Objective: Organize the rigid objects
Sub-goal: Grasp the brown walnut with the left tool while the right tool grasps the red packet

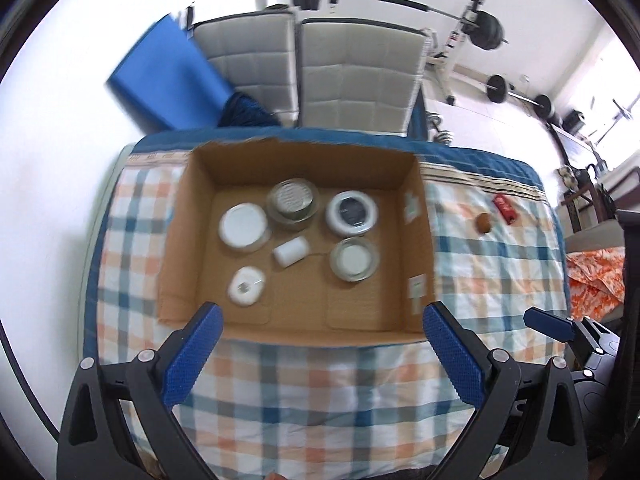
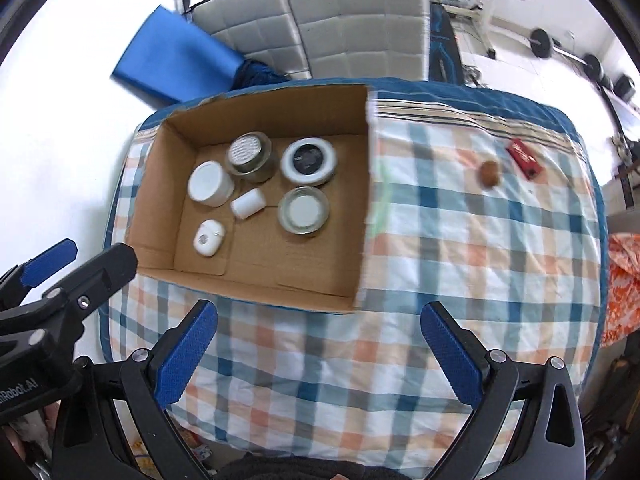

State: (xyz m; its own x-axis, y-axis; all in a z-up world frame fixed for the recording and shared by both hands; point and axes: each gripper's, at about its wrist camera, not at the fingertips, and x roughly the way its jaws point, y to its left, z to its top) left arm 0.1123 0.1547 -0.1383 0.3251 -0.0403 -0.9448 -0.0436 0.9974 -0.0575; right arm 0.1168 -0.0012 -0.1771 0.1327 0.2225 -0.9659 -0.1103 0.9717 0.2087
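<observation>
Cardboard box (image 1: 400, 168) on the checked-cloth worktop (image 1: 320, 380) holds round jars and white cases; a brown ball (image 2: 490, 172) and red case (image 2: 524, 158) lie outside. Left gripper (image 1: 322, 316) and right gripper (image 2: 318, 316) gape empty.

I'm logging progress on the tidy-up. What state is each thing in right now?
Left claw: open, empty.
Right claw: open, empty.
Cardboard box: open-topped, holds six items.
White roll: on its side in the box.
Brown ball: outside, on the cloth.
Red item: outside, lying flat.
</observation>
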